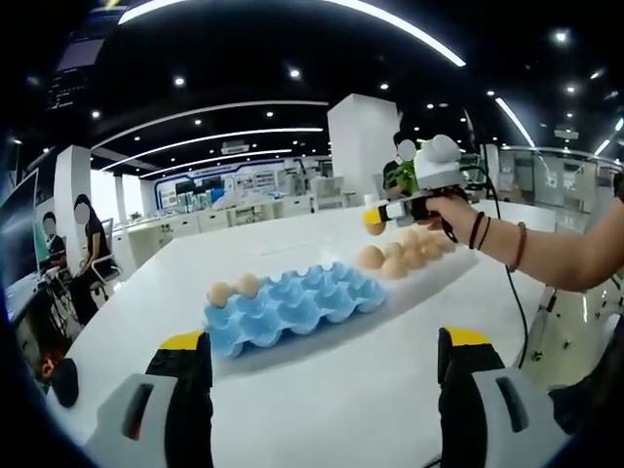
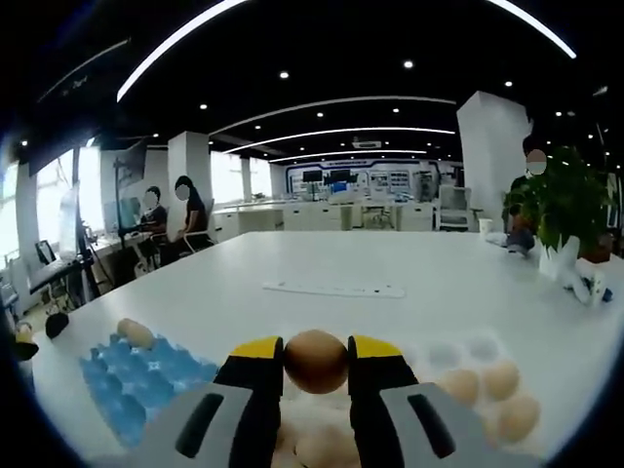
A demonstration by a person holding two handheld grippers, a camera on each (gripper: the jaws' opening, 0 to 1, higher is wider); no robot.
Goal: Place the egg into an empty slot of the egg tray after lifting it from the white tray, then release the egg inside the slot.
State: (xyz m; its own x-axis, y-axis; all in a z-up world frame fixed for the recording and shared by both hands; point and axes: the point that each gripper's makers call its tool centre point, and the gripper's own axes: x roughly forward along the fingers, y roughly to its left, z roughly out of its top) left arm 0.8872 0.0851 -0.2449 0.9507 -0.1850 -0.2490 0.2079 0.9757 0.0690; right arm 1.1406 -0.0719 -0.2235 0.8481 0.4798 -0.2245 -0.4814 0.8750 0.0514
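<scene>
The right claw [image 2: 316, 366] is clenched on a brown egg [image 2: 316, 361], pinched between its yellow-tipped jaws and held up off the white tray [image 2: 458, 353], which lies just below and to the right of the claw with more eggs [image 2: 490, 383] sitting in its cups. Down to the claw's left lies the blue egg tray [image 2: 136, 382], with one egg [image 2: 136, 333] resting at its far corner and many hollows bare. Beyond the claw the white worktop [image 2: 390, 263] runs wide and open, with a flat white strip [image 2: 333, 289] lying far ahead. A potted plant [image 2: 563, 210] stands off to the right. The left gripper view looks from the other side: the left claw [image 1: 322, 356] is released, jaws wide apart and holding nothing, hovering over bare worktop [image 1: 331, 390] short of the egg tray's [image 1: 292, 307] near edge. From here two eggs [image 1: 234, 289] show at the tray's left end, and the right claw [image 1: 375, 218] is seen beyond it, in a person's hand [image 1: 456, 210], carrying its egg above the row of eggs [image 1: 405, 255] on the white tray.
</scene>
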